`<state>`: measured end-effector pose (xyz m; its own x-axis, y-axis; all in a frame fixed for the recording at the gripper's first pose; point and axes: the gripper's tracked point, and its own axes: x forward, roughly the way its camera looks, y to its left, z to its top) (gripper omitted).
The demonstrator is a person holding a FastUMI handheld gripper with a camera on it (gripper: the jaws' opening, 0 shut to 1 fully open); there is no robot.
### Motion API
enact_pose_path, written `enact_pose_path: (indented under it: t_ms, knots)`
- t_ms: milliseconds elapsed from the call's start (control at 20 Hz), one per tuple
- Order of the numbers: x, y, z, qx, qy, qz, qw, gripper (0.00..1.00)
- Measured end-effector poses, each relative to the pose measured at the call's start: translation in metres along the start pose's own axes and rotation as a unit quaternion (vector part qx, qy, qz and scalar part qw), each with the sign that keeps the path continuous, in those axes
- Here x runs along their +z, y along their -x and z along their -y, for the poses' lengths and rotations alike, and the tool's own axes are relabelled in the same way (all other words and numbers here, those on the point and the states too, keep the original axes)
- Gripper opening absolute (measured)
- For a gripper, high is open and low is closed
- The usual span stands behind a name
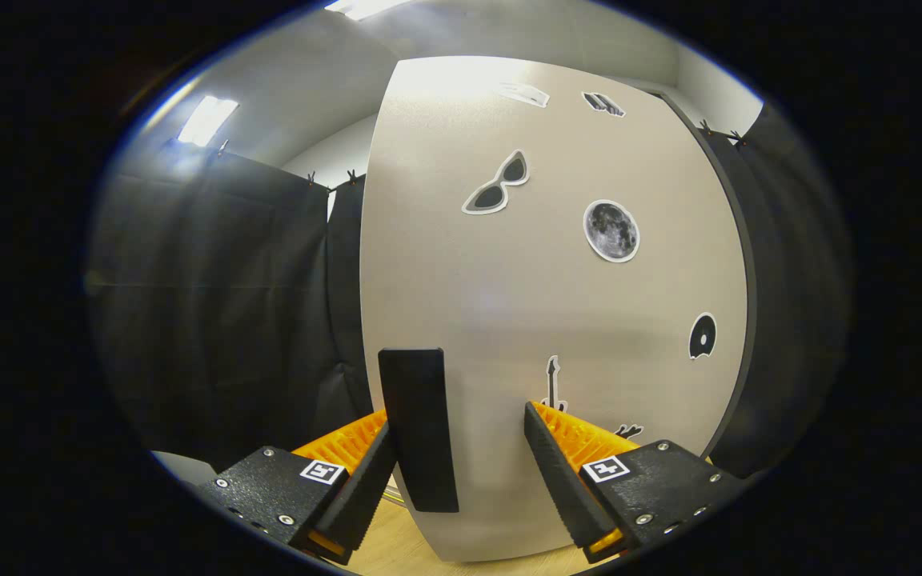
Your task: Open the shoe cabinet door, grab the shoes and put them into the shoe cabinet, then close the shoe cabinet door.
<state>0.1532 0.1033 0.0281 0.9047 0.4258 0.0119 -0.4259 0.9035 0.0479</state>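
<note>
Fingers of the gripper spread apart around the dark handle on the sticker-covered cabinet door, left finger alongside the handle.

claw | textured black finger mounts | silver screws | square black-and-white marker on each mount | ribbed pads

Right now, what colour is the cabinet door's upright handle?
Black handle, on the beige door, in the gripper view.

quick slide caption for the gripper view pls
Open gripper at the shoe cabinet door, its fingers straddling the black handle without closing on it.
</note>
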Motion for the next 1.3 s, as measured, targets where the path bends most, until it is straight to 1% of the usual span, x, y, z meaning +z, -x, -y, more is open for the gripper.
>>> enact_pose_path:
  t_ms: [400,900,1200,1300]
  knots:
    - [-0.002,-0.012,0.001,-0.052,0.05,-0.003,0.997,0.93]
    - [-0.005,-0.023,0.003,-0.11,0.052,0.0,0.993,0.94]
    - [-0.007,-0.029,0.004,-0.129,0.052,0.0,0.99,0.95]
    - [-0.008,-0.029,0.003,-0.128,0.05,-0.002,0.99,0.95]
